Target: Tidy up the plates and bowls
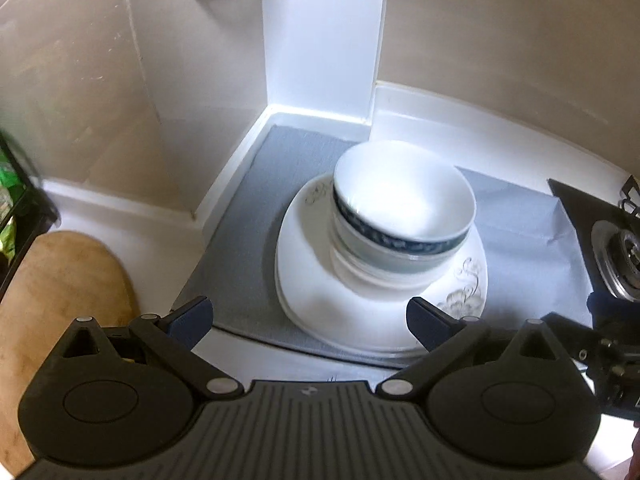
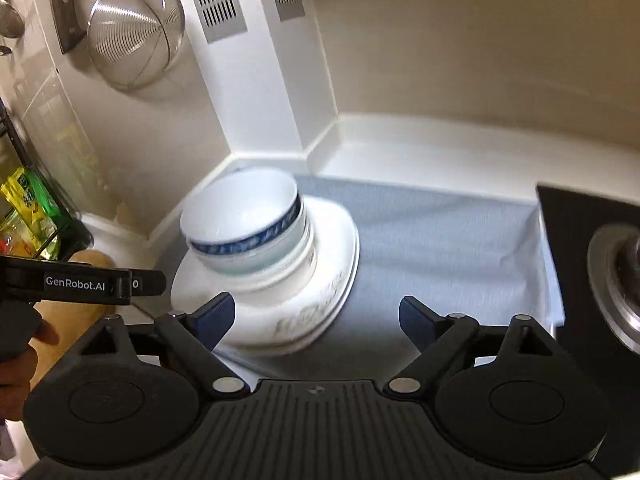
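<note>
A: status on grippers?

B: both spread wide, nothing between the pads. left gripper hangs over the near edge of the stack, right gripper same but offset.

A: where's the stack?

B: bowls nested on plates, all on the grey mat in the counter corner. Left wrist view: stack at 12 to 1 o'clock from the jaw gap, plate rim just ahead of the right-side pad. Right wrist view: stack at 10 to 11 o'clock, plate rim by the left-side pad, bare mat dead ahead.

A: so which hand is nearer?

B: left is better lined up imo, stack nearly centred between its fingers. Right would need to swing toward 10 o'clock first. Distance-wise can't rank them, both close.

A: long axis?

B: none worth using, plates look roundish/soft-square, bowls round. Approach angle free, only rim height matters.

A: task state?

B: looks stacked already. Top bowl has a blue band, sits slightly off-centre, toward the wall corner. No other dishes in view. Stove burner at 3 o'clock, wooden board at 9.

A: risk?

B: the off-centre bowls could shift if the plates get nudged.
</note>
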`<state>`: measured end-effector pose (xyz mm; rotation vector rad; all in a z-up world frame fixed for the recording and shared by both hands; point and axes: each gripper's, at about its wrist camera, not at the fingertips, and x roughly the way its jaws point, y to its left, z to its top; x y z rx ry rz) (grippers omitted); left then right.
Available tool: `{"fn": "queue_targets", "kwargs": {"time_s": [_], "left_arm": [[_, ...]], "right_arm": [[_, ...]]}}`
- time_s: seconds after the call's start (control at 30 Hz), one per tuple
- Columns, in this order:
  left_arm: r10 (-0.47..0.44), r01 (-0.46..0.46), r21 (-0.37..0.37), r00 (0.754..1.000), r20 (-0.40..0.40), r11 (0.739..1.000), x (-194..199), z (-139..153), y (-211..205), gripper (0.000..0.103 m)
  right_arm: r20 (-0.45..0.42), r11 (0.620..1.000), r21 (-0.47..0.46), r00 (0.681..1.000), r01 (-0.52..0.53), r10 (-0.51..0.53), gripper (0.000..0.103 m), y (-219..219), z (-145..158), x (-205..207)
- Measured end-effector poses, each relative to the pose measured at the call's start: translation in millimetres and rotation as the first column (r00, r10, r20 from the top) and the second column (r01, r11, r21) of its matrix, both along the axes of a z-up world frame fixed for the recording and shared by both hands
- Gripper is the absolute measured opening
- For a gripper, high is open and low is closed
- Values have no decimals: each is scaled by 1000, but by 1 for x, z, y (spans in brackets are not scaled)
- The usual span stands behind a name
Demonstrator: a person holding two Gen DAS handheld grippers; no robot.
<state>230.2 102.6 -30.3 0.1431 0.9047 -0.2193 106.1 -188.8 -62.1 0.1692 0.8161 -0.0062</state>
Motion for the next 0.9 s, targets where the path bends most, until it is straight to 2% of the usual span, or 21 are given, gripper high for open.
{"fn": "queue_targets", "kwargs": {"time_s": [0.13,0.4,0.57,0.7,0.9], "left_arm": [[5,-6,81,1000,10,997,-6,-4,-1,103],[-56,53,154,998,15,987,-12,-6,1,103],[-84,79,128,996,33,989,-13,-3,6,103],[-75,72,114,997,24,991,-15,-4,6,103],[-108,104,131,994,23,986,-24,-6,-1,103]], "right_arm": [[-20,1000,4,1000,23,-23,91,11,-4,-8],[-27,999,-10,998,49,-49,91,33,-7,-19],[-27,996,-15,996,87,-87,91,43,-8,-22],[-46,997,-33,996,72,-73,91,49,-9,-25],[-28,995,-36,995,95,-96,91,47,-5,-30]]}}
